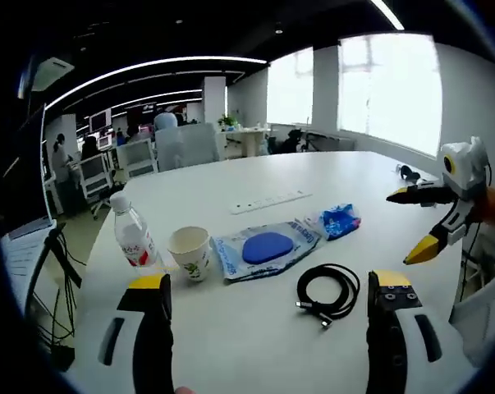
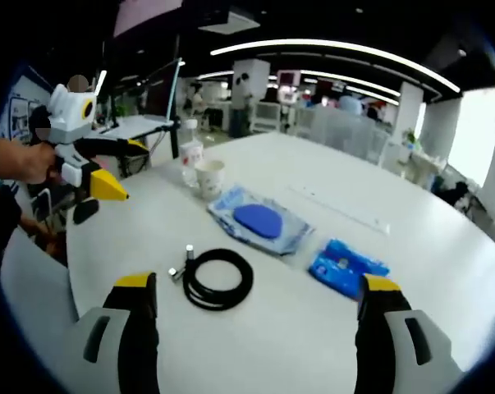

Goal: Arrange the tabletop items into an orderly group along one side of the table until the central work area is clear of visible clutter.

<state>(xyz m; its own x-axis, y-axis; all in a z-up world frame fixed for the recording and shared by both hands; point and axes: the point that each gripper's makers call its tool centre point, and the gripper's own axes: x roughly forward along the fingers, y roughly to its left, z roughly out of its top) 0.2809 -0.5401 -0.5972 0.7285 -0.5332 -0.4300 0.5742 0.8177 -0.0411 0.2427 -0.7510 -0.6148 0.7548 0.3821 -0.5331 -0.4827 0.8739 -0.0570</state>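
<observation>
On the white table (image 2: 444, 246), with both my left gripper (image 1: 268, 287) and right gripper (image 2: 255, 291) spread wide and empty, I'd approach the coiled cable (image 2: 218, 277) low and pinch its bundled loops together.

text: none legible | bottle (image 1: 133, 237) label; blue packet (image 1: 340, 220) print too blurred

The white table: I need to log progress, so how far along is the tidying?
Nothing looks done: the clear plastic water bottle, white paper cup, clear pouch with a blue oval pad, small blue packet and coiled black cable sit spread across the white table. Nothing is in hand: left gripper and right gripper are open. All five remain.
</observation>
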